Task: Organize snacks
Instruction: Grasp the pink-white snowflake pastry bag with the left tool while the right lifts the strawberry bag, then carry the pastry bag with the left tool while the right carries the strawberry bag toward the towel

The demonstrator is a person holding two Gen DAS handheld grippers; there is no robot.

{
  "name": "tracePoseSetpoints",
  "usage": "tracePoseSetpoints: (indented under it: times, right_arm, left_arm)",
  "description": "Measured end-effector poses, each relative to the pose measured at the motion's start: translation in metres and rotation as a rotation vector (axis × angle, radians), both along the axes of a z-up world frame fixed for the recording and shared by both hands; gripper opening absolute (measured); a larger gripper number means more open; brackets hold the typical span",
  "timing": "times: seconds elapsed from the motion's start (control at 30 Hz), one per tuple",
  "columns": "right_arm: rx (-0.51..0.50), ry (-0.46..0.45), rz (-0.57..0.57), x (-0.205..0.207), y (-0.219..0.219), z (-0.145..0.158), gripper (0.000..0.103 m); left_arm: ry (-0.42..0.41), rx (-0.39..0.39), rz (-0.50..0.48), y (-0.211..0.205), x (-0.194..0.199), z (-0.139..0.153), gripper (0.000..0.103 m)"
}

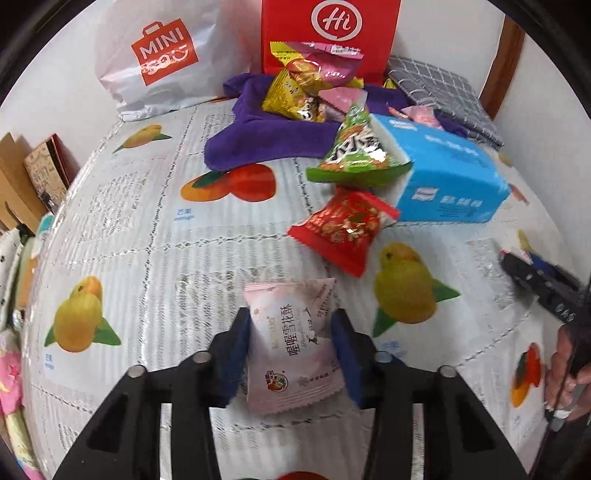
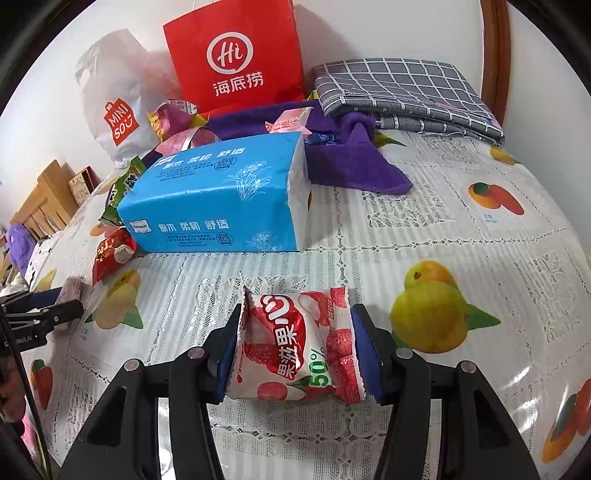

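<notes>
Pink snack (image 1: 291, 347) sits clamped between left jaws; lychee packet (image 2: 295, 347) between right jaws.

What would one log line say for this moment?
left gripper: shut on pink snack packet | right gripper: shut on lychee packet

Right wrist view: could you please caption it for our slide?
Right gripper clamps a red-and-white lychee snack packet above the fruit-print tablecloth.

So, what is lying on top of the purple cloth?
On the purple cloth lies a heap of snack packets, yellow and pink. The red paper bag stands behind. Whatever lies under the heap is covered.
</notes>
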State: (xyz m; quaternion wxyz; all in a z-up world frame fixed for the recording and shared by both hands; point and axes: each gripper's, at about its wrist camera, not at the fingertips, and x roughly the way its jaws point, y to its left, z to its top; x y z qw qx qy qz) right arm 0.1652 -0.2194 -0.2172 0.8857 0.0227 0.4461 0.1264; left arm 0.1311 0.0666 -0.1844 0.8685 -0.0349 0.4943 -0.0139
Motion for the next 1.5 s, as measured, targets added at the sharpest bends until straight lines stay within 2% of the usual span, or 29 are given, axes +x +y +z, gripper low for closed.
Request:
tracePoseSetpoints:
  times: [0.17, 0.3, 0.4, 0.5, 0.6, 0.67, 0.87, 1.17, 1.5]
  right_arm:
    - [-0.025, 0.011, 0.011, -0.001, 0.002, 0.002, 0.054]
    - [0.019, 0.040, 0.017, -0.002, -0.003, 0.008, 0.053]
    - [0.023, 0.028, 0.014, -0.006, -0.005, 0.020, 0.048]
    - [0.034, 0.002, 0.025, -0.010, -0.003, 0.037, 0.047]
    - [-0.005, -0.020, 0.029, -0.012, 0.002, 0.045, 0.043]
    - [0.005, -0.020, 0.036, -0.013, 0.003, 0.049, 0.042]
    - [0.015, -0.040, 0.069, -0.018, 0.010, 0.067, 0.041]
    - [0.006, -0.106, 0.111, -0.002, 0.030, 0.111, 0.041]
    - [0.001, -0.167, 0.113, 0.050, 0.041, 0.146, 0.041]
  left_arm:
    - [-0.004, -0.063, -0.025, -0.005, -0.006, 0.007, 0.038]
    - [-0.020, -0.085, -0.060, -0.014, -0.013, 0.017, 0.038]
    - [-0.038, -0.100, -0.089, -0.022, -0.015, 0.028, 0.038]
    - [-0.064, -0.100, -0.107, -0.029, -0.014, 0.039, 0.038]
    - [-0.078, -0.113, -0.114, -0.033, -0.012, 0.048, 0.038]
    - [-0.088, -0.125, -0.120, -0.034, -0.011, 0.053, 0.038]
    - [-0.103, -0.149, -0.127, -0.037, -0.004, 0.066, 0.038]
    - [-0.146, -0.152, -0.125, -0.040, 0.022, 0.098, 0.038]
    - [-0.201, -0.135, -0.114, -0.035, 0.074, 0.134, 0.038]
